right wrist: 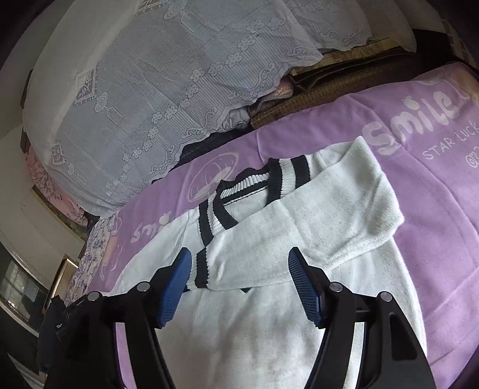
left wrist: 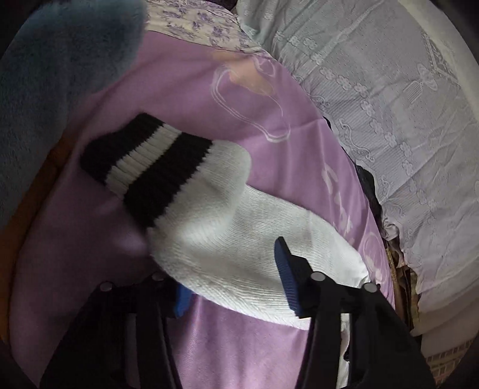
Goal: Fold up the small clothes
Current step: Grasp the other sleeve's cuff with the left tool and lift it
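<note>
A small white knit sweater (right wrist: 269, 323) with black and white striped trim lies on a purple blanket (right wrist: 419, 185). In the right wrist view one sleeve (right wrist: 314, 227) is folded across the chest, its striped cuff (right wrist: 201, 270) near the V-neck collar (right wrist: 239, 194). My right gripper (right wrist: 239, 284) is open just above the folded sleeve. In the left wrist view the other sleeve (left wrist: 239, 239) lies with its striped cuff (left wrist: 143, 167) pointing up left. My left gripper (left wrist: 233, 281) is open with the sleeve between its jaws; its left pad (left wrist: 182, 302) is partly hidden under the fabric.
A white lace cover (right wrist: 149, 98) drapes over bedding behind the blanket, also in the left wrist view (left wrist: 389, 104). A blue fuzzy fabric (left wrist: 54, 74) lies at the upper left. A floral cloth (left wrist: 191, 21) lies beyond the blanket (left wrist: 239, 344).
</note>
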A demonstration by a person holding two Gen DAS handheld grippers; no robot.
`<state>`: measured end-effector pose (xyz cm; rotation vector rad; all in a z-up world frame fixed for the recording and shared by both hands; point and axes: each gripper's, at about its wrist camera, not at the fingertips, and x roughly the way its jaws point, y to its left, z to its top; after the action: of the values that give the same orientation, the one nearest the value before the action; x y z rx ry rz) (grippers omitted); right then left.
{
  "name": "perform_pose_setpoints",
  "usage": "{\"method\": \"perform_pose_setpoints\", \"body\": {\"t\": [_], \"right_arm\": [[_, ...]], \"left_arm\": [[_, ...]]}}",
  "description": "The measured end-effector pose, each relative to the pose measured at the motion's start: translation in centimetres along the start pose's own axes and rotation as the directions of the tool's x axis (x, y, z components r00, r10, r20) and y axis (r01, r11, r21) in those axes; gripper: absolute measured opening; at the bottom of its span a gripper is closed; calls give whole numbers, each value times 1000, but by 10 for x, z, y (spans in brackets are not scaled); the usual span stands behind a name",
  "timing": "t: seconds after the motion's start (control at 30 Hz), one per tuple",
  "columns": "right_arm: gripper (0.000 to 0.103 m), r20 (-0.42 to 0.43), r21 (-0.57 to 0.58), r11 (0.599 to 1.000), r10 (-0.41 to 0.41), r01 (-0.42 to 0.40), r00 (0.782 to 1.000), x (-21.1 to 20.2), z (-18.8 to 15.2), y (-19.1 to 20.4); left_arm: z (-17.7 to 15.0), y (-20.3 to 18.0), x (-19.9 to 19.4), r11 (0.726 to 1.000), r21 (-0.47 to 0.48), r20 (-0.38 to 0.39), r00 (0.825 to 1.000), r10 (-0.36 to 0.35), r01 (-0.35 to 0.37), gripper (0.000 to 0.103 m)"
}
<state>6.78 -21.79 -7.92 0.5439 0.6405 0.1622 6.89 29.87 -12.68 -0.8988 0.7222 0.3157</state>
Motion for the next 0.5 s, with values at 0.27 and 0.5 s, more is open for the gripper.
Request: {"method": "perform_pose_setpoints", "body": {"t": [0.27, 0.5], "right_arm": [[54, -143, -118, 990, -91, 75, 985, 83, -13, 23], [53, -145, -122, 991, -74, 56, 987, 82, -23, 17]], "left_arm": [[4, -5, -1, 996, 40, 50, 995, 81, -83, 11], [-2, -23, -12, 983, 143, 115, 988, 99, -115, 8]]}}
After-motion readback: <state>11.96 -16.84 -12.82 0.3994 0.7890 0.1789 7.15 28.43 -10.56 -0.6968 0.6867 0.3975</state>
